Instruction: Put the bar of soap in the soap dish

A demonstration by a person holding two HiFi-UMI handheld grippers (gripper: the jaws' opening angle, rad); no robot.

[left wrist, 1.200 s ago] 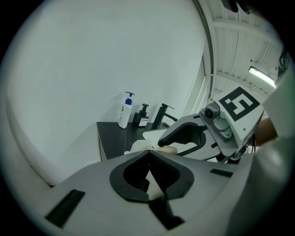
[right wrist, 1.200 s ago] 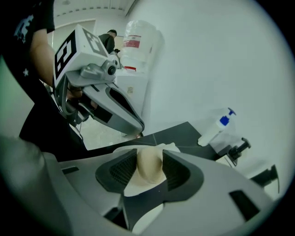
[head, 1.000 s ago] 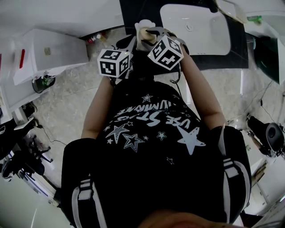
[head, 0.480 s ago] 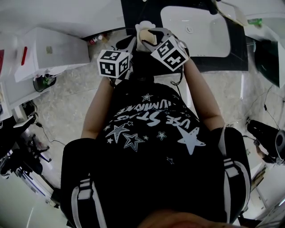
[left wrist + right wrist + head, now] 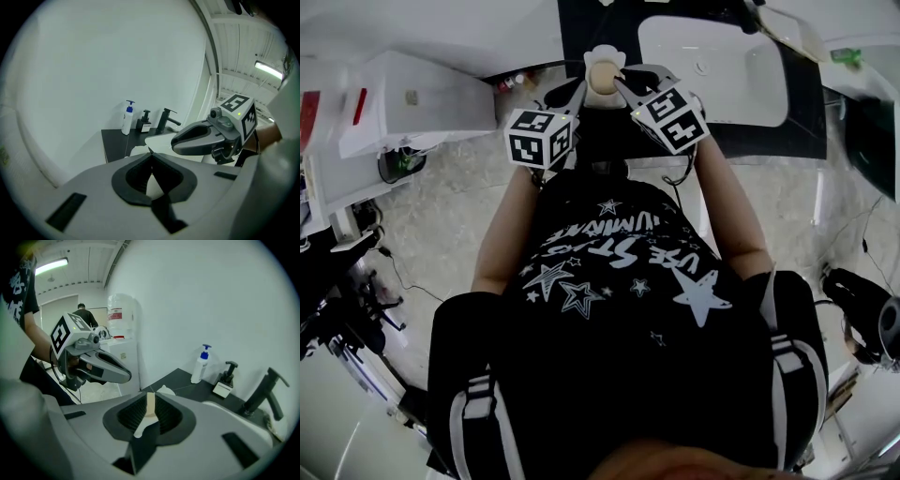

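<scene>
"Beige bar of soap (image 5: 150, 408), wasn't it? Where was it?"

"It stood on edge between the jaws of the right gripper (image 5: 151, 397). They had just been closing and pressed it from both sides. It was held near the corner of the black desk (image 5: 183, 380)."

"And the soap dish (image 5: 165, 391)?"

"That was white and lay just beyond the soap, at the same corner. Whether the two touched, I couldn't tell."

"What about the left gripper (image 5: 151, 157)?"

"Its tips met, and a wedge of white showed in the gap behind them. Whether it pinched the dish, I couldn't tell. In the head view it faced the right gripper, with the soap between their noses."

"And further out?"

"A white bottle (image 5: 201, 364) with a blue pump, a small black dispenser (image 5: 224, 378) and a black tap (image 5: 267, 390) stood at the back of the desk, next to a white basin (image 5: 731, 84). A black shirt (image 5: 619, 281) with white stars filled the lower half of the head view."
</scene>
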